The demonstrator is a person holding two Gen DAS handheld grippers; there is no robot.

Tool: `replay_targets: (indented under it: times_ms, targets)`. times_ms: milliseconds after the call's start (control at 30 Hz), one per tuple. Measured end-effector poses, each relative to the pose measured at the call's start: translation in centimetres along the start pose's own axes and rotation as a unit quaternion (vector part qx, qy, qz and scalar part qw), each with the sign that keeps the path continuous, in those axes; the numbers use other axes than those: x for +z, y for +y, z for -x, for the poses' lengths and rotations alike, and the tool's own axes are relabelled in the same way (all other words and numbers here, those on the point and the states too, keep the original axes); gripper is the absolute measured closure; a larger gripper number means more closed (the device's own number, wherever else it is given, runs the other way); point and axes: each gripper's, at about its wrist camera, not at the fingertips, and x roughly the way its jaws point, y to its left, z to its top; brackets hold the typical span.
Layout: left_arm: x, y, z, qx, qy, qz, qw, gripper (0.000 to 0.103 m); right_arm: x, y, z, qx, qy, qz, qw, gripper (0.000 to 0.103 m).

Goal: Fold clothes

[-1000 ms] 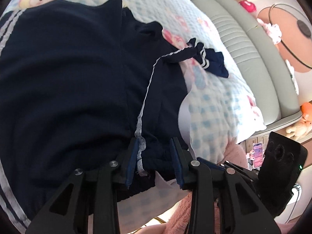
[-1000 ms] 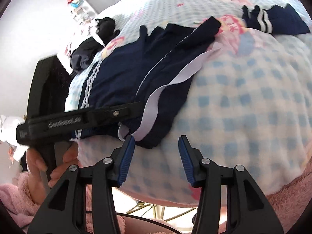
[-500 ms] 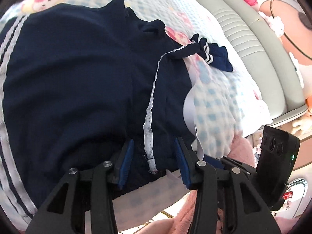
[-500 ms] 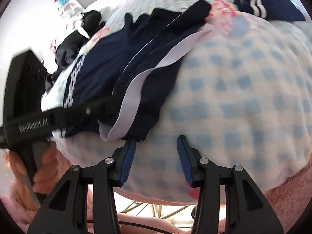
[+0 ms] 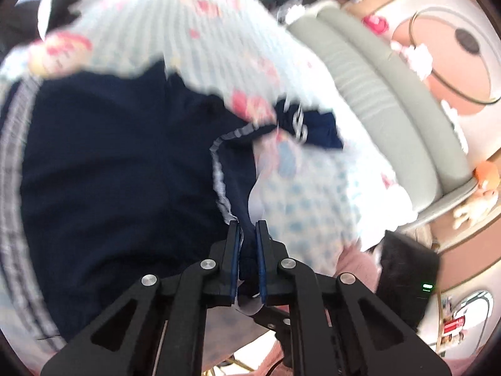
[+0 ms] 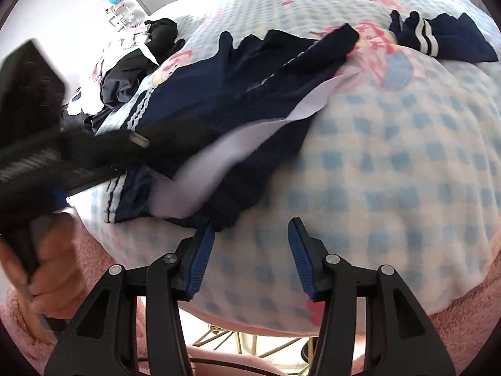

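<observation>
Pinching one navy garment [image 5: 109,169] in my left gripper [image 5: 248,235]; right gripper [image 6: 250,235] gapes; one sock [image 6: 438,40] lies apart.

Navy garment [image 5: 109,172] motion-blurred, its left side cut off by frame edge

Grey padded headboard [image 5: 391,94], checked blanket [image 6: 391,163], bright daylight
</observation>
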Motion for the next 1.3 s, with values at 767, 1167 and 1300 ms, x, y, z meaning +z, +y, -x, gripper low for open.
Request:
replay_targets:
  times_ms: [767, 1167, 1300]
  targets:
    - [-5.3, 10.5, 8.5, 0.093, -0.070, 0.112, 0.9869, 0.094, 0.4, 6.0, -3.0, -0.059, 0.016, 0.105, 0.993, 0.044]
    - [-6.9, 13.7, 7.8, 0.097, -0.050, 0.144, 0.9835, 0.091, 0.5, 5.7, -2.1, 0.006, 0.025, 0.088, 0.996, 0.044]
    - [-7.3, 14.5, 7.6, 0.076, -0.050, 0.171, 0.9811, 0.066, 1.8, 4.4, -0.1, 0.092, 0.003, 0.048, 0.995, 0.044]
